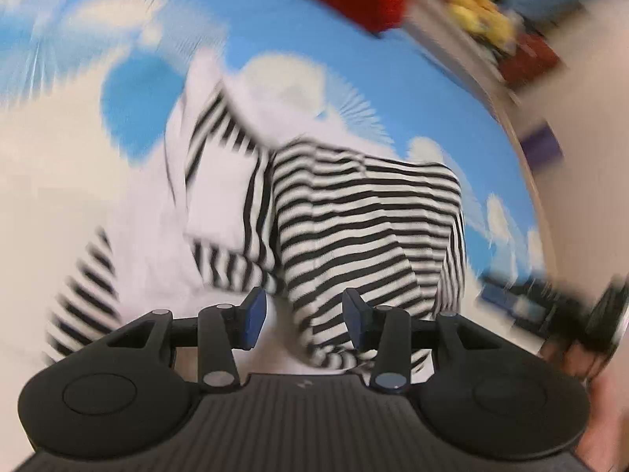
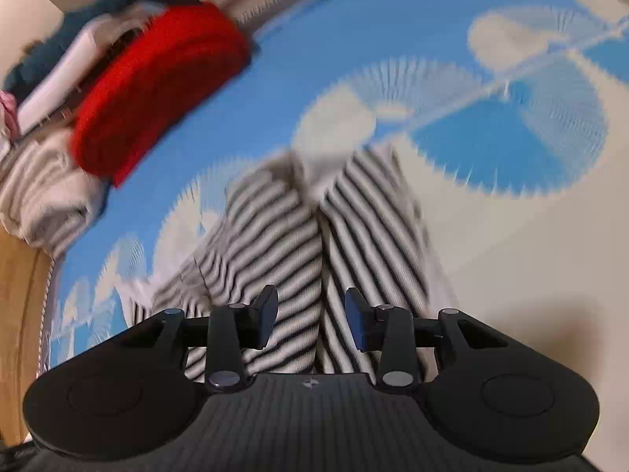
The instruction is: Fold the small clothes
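We see a blue cloth (image 2: 275, 90) printed with white clouds, a folded red item (image 2: 157, 90) lying on it near stacked pale folded cloths (image 2: 43, 196), and blurred yellow objects (image 1: 479, 8) beyond.

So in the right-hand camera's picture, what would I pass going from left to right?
Wooden edge → folded beige striped cloth → red folded garment → black-and-white striped garment → plain cream part of the blue cloud-print sheet.

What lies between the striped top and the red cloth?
Only bare blue cloud-print sheet separates the striped top from the red cloth, shown in the right wrist view.
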Motion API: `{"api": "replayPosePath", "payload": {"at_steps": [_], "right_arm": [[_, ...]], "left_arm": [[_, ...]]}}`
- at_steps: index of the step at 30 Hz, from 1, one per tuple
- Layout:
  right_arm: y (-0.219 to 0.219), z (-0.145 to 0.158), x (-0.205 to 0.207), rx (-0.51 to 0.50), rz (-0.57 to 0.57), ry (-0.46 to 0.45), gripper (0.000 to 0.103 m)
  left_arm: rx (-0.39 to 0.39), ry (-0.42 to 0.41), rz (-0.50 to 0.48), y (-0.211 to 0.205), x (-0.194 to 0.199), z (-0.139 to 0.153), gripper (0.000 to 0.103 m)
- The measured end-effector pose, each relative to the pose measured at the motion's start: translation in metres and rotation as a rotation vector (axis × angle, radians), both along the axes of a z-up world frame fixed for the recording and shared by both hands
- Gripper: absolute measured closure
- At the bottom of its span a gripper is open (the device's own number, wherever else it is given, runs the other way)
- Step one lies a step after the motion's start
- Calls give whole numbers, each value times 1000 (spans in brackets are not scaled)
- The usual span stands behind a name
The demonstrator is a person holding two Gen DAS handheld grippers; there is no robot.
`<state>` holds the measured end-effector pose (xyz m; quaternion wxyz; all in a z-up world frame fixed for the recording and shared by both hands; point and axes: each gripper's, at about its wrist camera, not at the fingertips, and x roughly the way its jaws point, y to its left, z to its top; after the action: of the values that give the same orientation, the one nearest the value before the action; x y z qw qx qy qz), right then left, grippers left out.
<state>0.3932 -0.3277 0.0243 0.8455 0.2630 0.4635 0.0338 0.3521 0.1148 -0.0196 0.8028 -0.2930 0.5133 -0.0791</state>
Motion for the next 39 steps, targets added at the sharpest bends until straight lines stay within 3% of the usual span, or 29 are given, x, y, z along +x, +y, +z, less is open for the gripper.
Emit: {"api": "replayPosePath", "payload": {"at_steps": [1,3,9,11,12,14,18,20,22,24,25,27,29,31,33,34,37,38,39], "right_arm": [[7,-8,3,-16,1,30,63],[16,-20,8,-36,1,68,63],[41,-51,26,-47,9,124,63],[48,-57,30,-53,13,135,64],[50,-57,31,-55,11,128,75],[51,-51,28,-49,6,90,102],[41,4,0,38,-33,-112,103],[36,35,-25,64,-25,-236,103],[31,41,-44,88,-8,-246,103],[32,15,-51,80,-12,-82,102],[34,-10,-48,63,8,62,102],[28,-46,-45,68,-38,249,98],[16,-43,-45,93,-115,213,97],[10,-28,-38,82,-127,99,86],[9,-25,-31,59,-131,44,65],[11,-29,-24,73,-118,43,64],[17,-47,-4,145,-68,85,64],[19,-47,-1,138,-64,92,64],[21,-47,0,118,-59,94,78]], "left_arm": [[-61,36,32,1,8,-10,57],[-110,103,56,4,15,-23,57],[-89,186,58,-10,16,-49,60],[-101,204,45,-12,17,-57,83],[-85,191,42,-11,19,-56,96],[-30,103,45,-4,20,-38,100],[61,-207,42,14,15,21,100],[77,-276,59,26,9,30,100],[46,-200,70,36,10,16,99],[79,-45,51,39,15,-11,96],[104,37,47,40,16,-24,96],[54,89,80,47,15,-32,93],[-2,56,83,47,14,-25,59],[18,12,67,41,15,-19,50],[75,32,78,35,19,-25,51],[78,49,89,36,19,-30,54],[29,71,98,34,25,-41,95],[19,52,93,33,25,-38,97],[19,8,97,32,26,-28,97]]}}
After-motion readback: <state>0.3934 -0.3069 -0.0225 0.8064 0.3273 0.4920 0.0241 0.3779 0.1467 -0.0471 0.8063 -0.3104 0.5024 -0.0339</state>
